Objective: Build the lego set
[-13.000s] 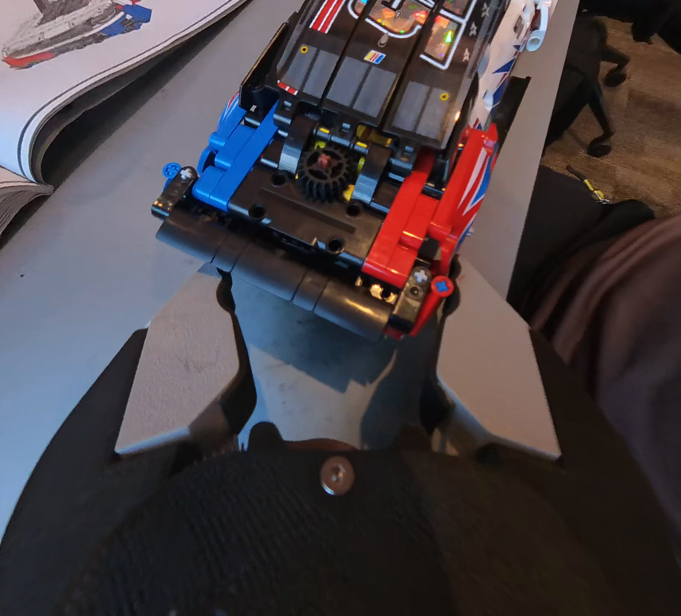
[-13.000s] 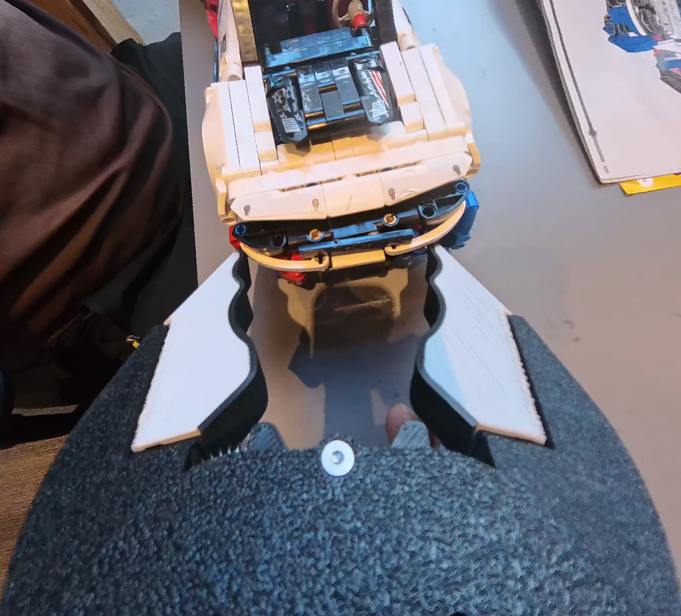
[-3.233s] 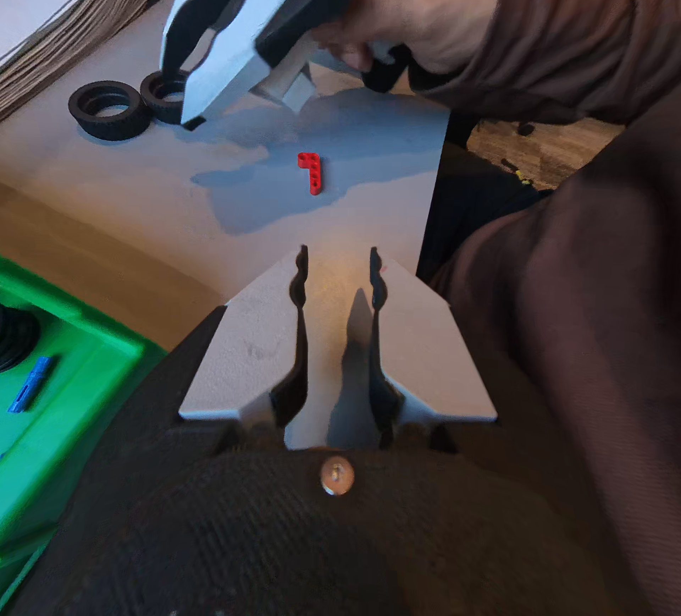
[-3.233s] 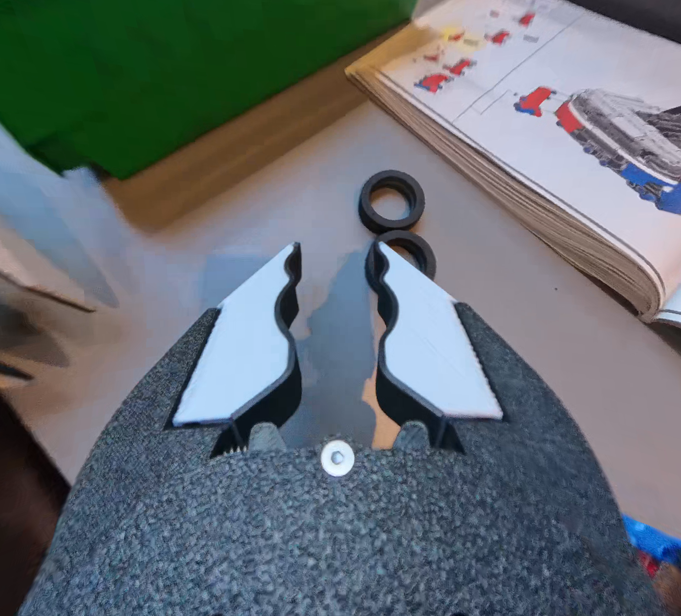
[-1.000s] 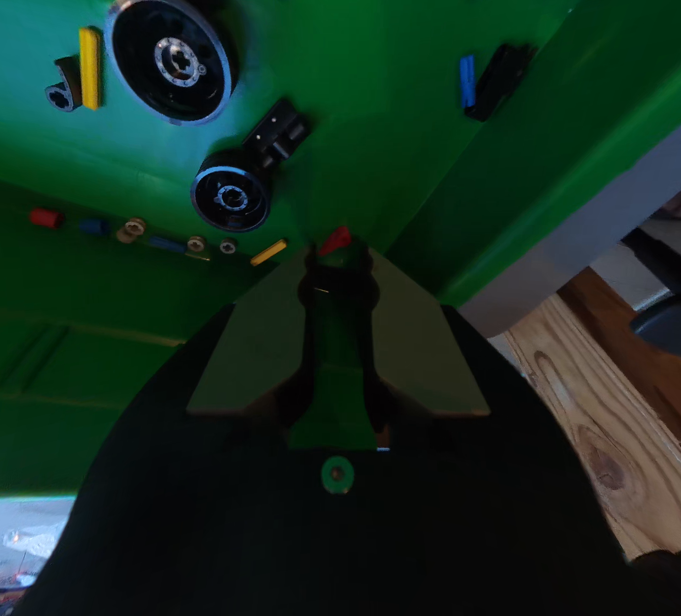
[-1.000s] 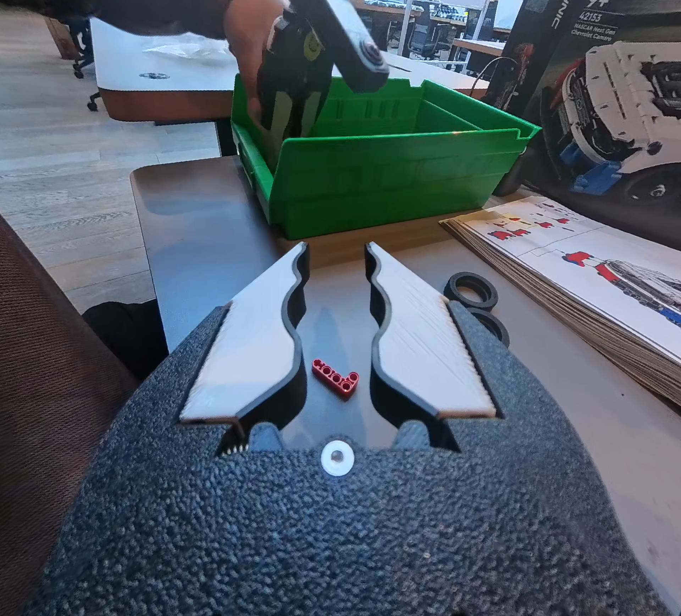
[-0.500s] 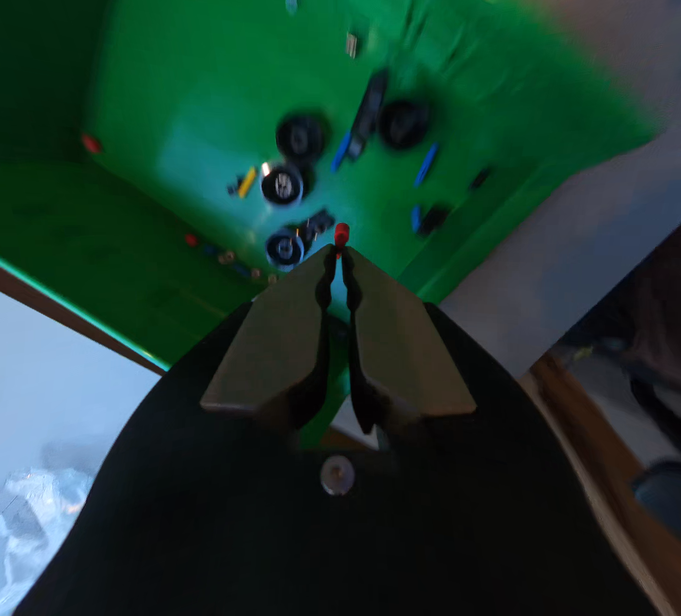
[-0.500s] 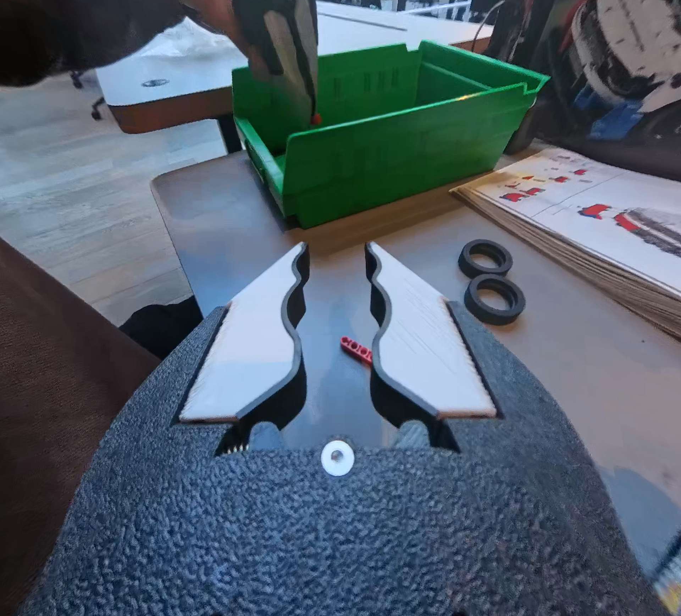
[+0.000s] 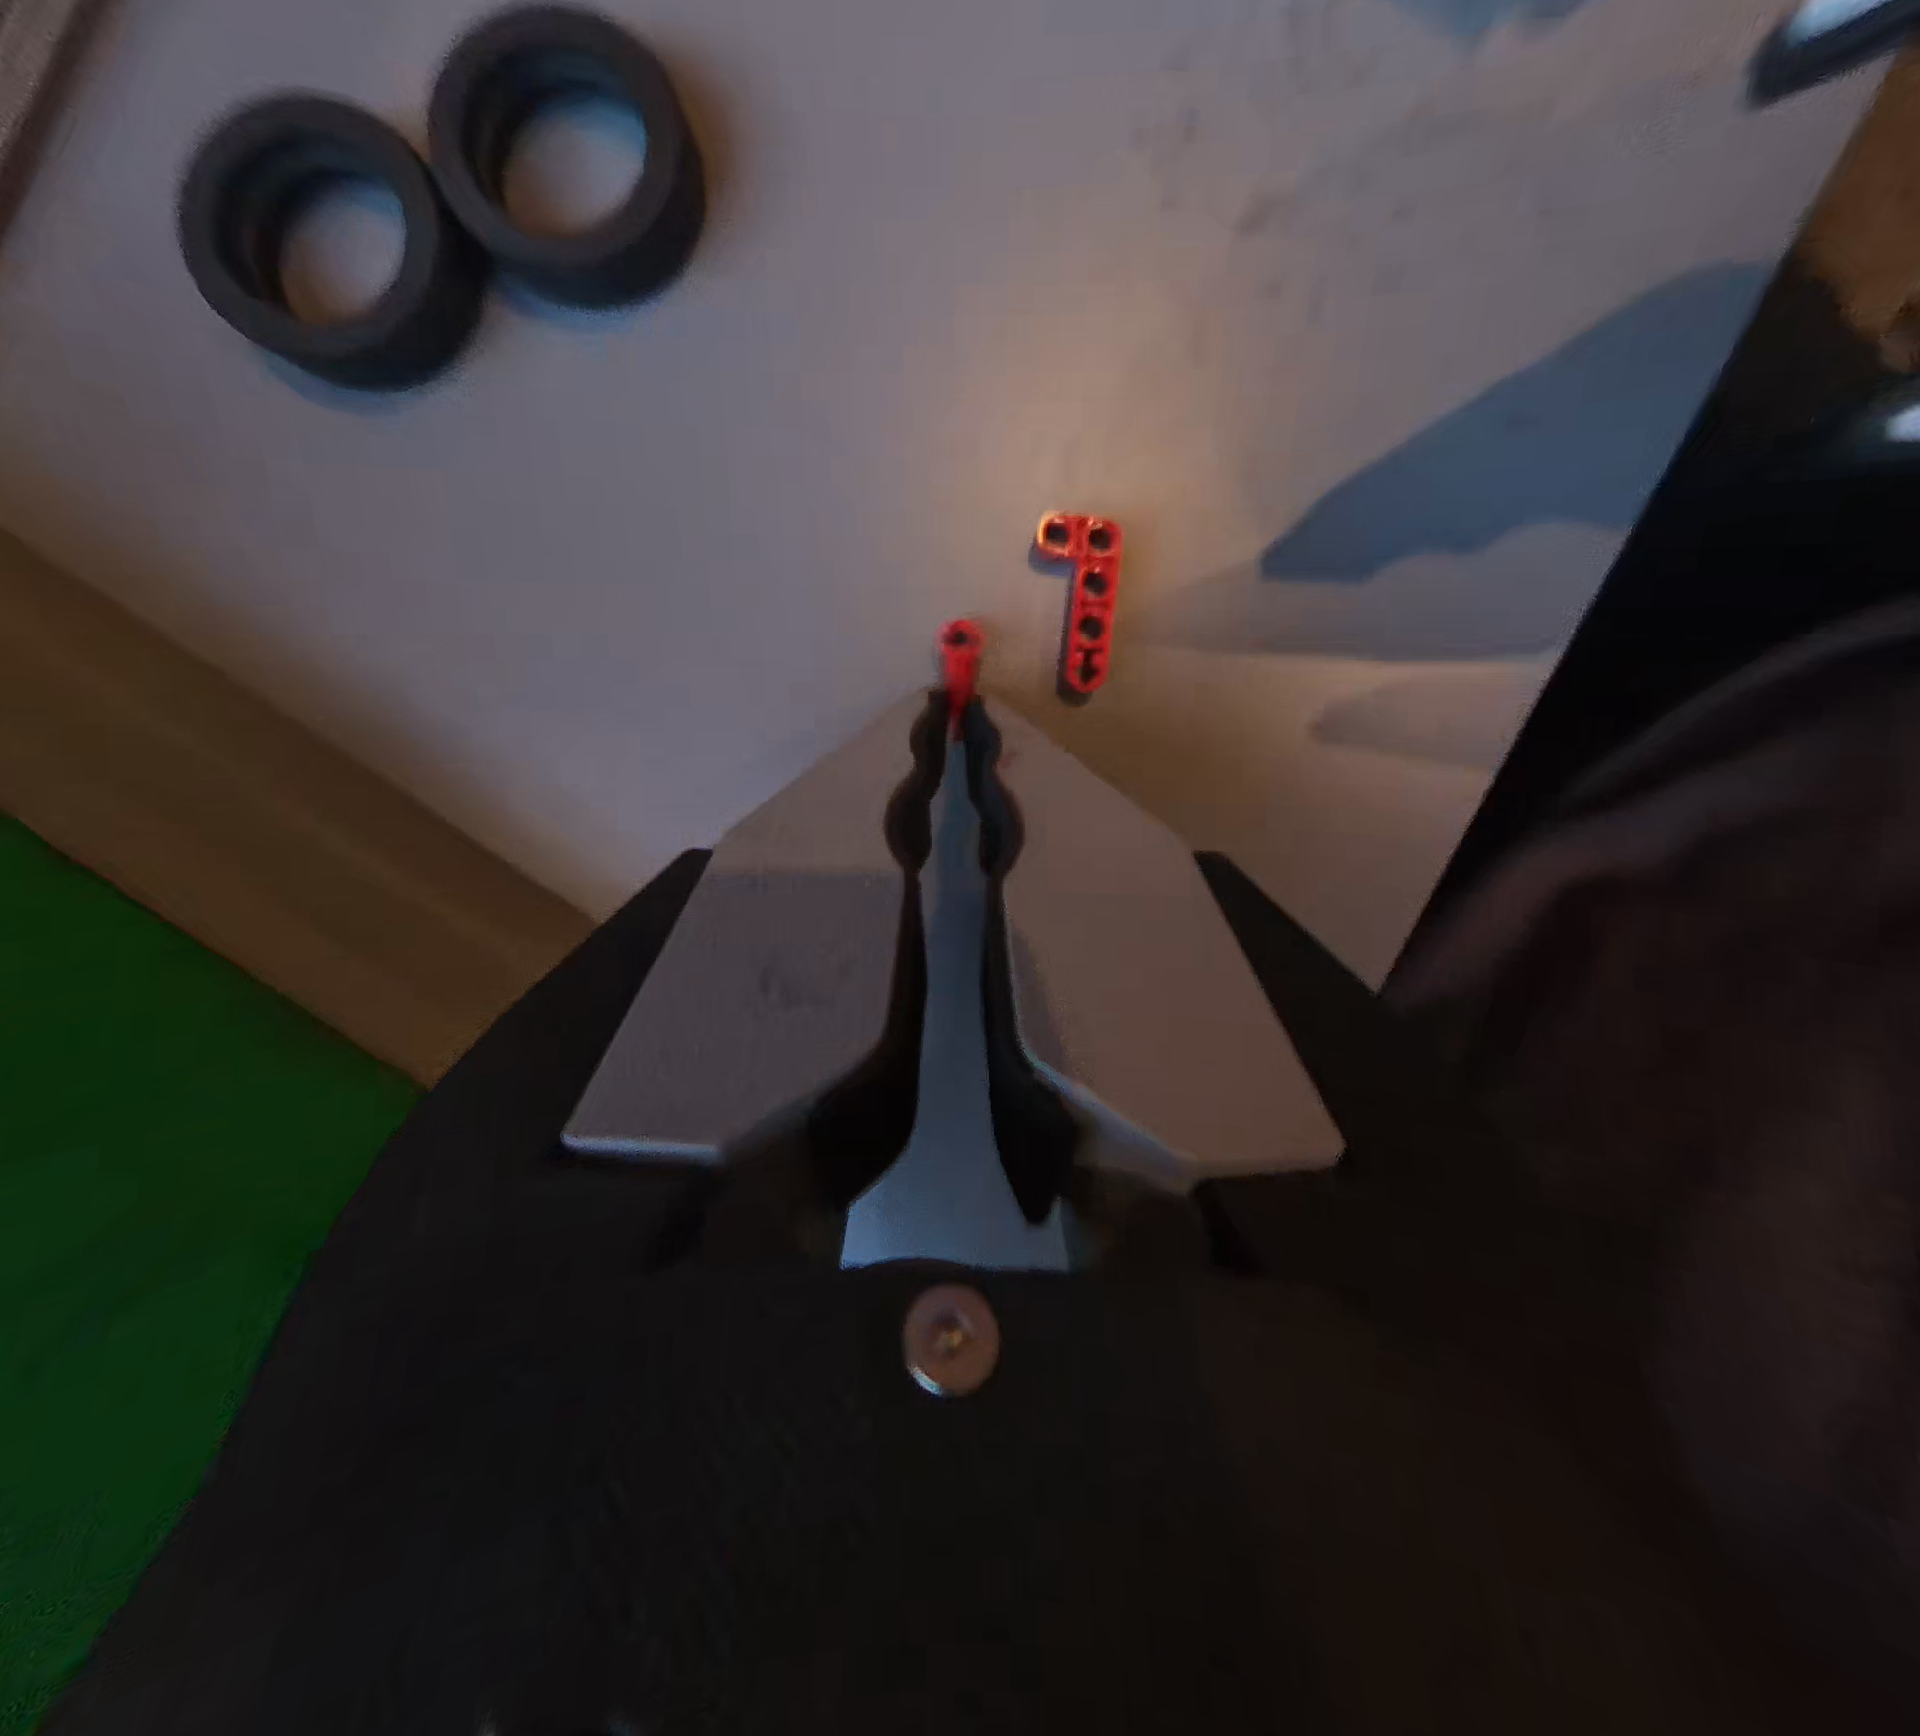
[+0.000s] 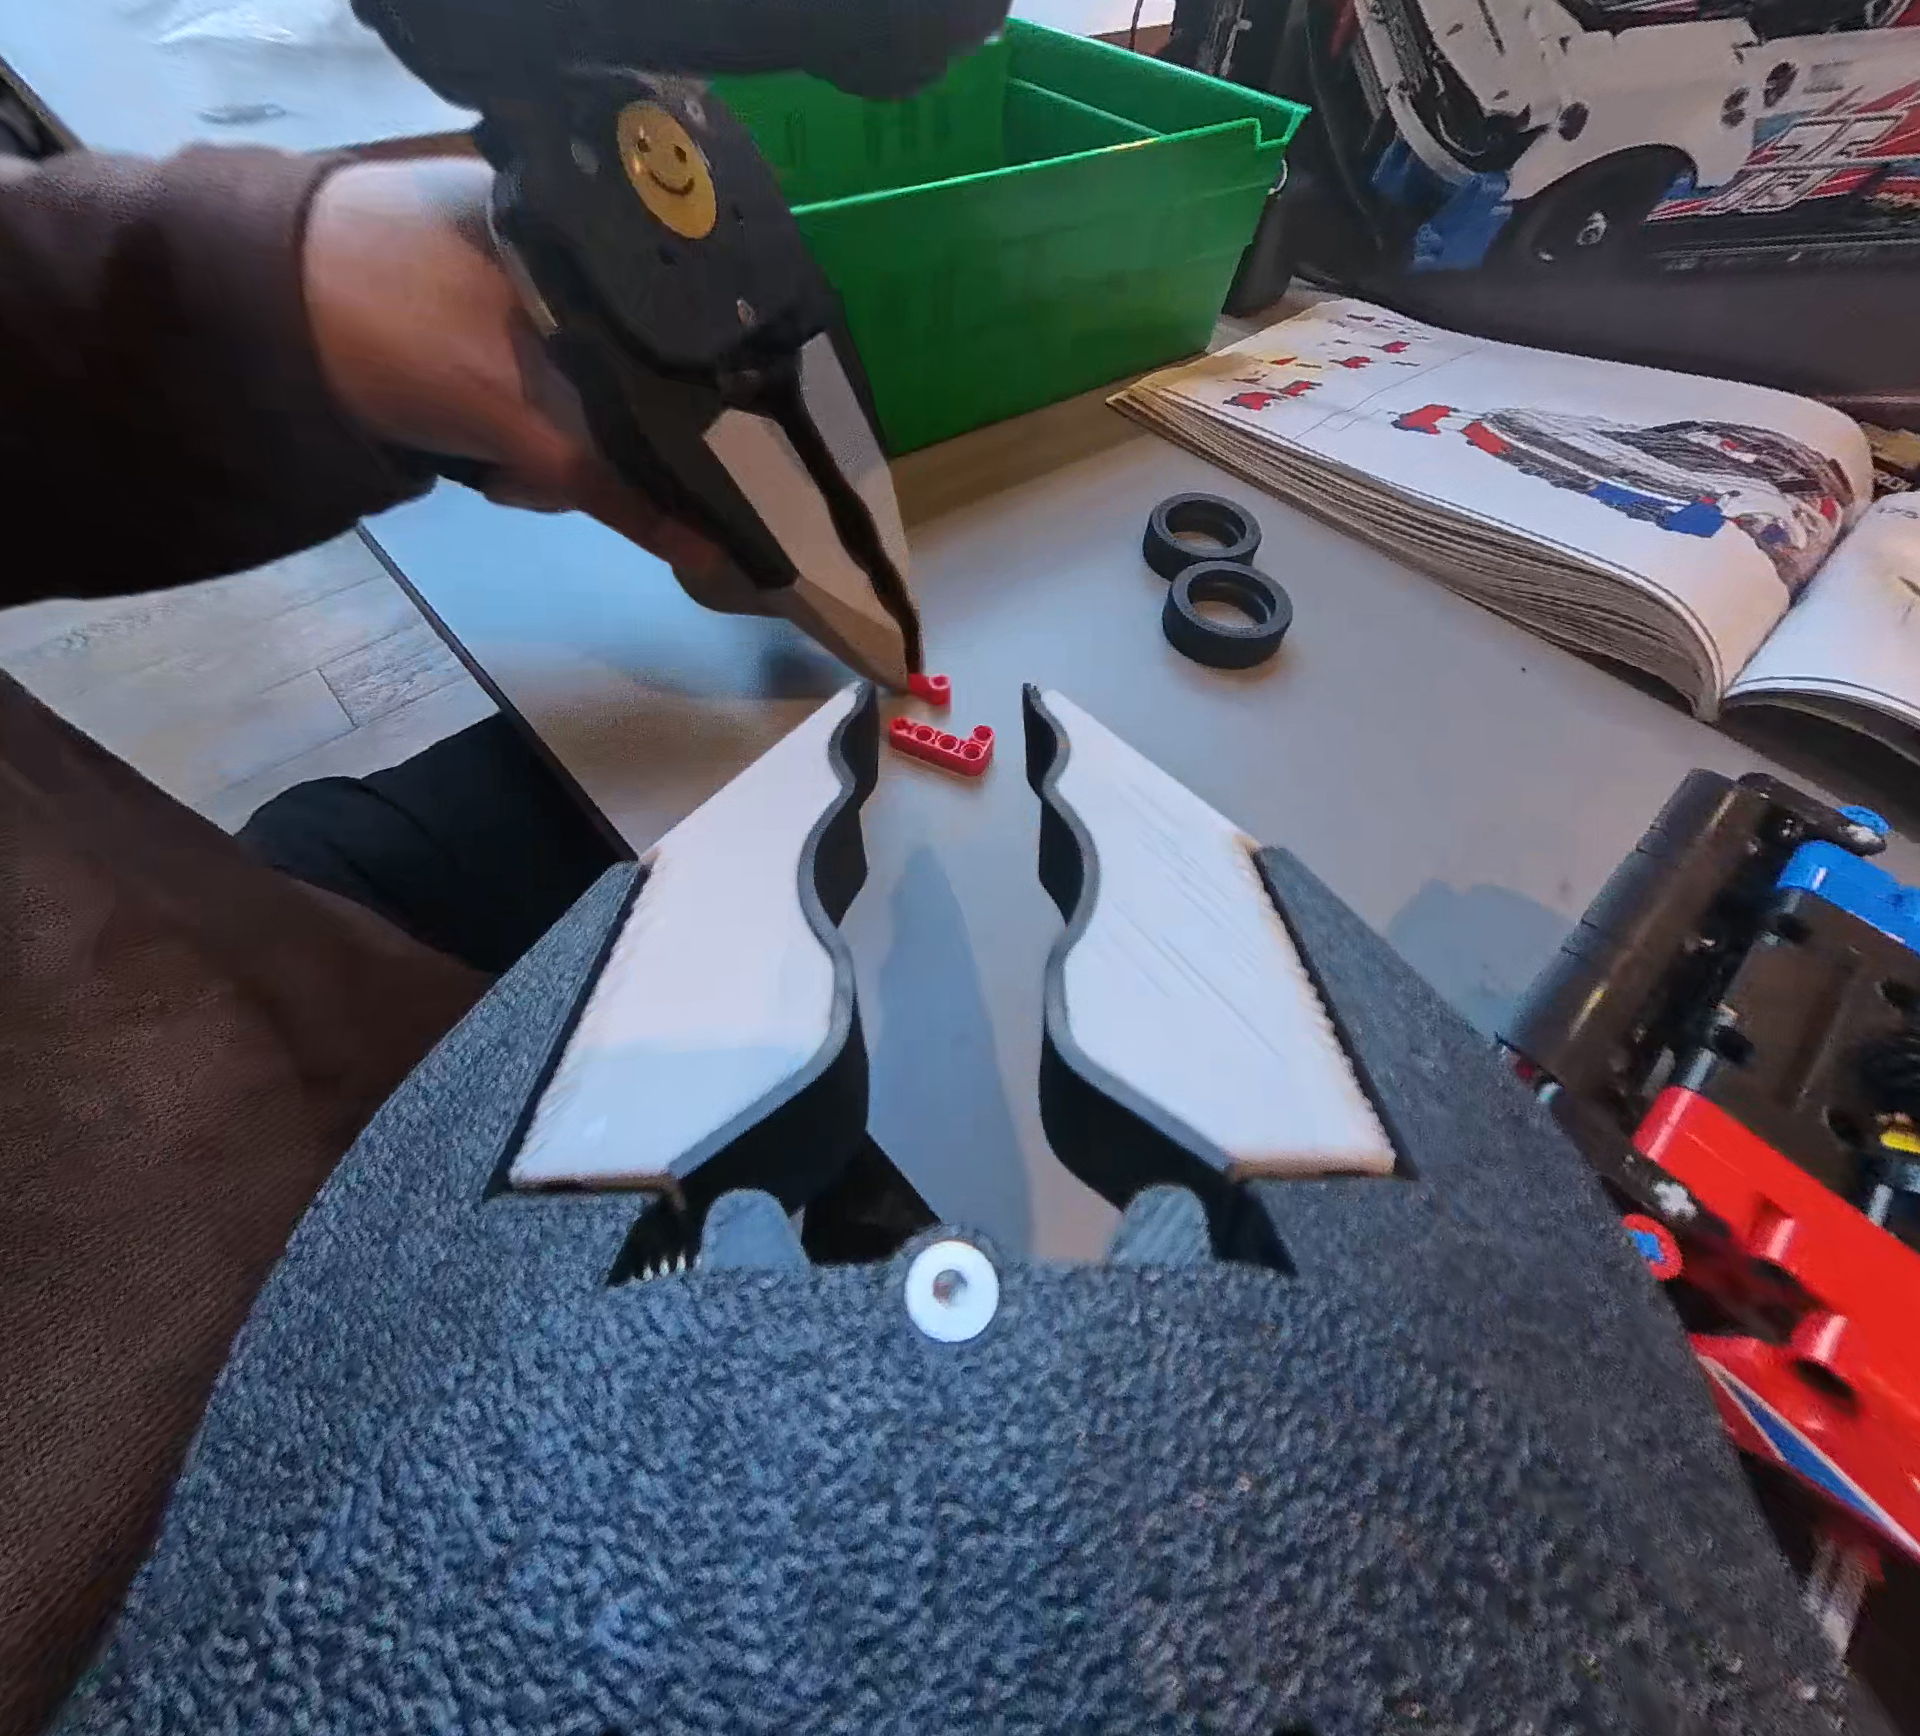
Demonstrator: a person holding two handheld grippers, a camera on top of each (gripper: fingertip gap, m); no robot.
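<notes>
A: Grey tabletop [image 10: 1382, 751], status?
B: Left gripper [image 9: 954, 718] is clamped on a small red pin [image 9: 958, 660] at its tips. A red L-shaped beam [image 9: 1086, 608] lies flat just right of those tips.

A: Right gripper [image 10: 943, 699]?
B: Parted narrowly, empty, the beam just ahead between its fingers. Two black tyres [image 10: 1216, 580] lie ahead to its right; the partly built car [image 10: 1756, 1052] sits close at its right.
</notes>
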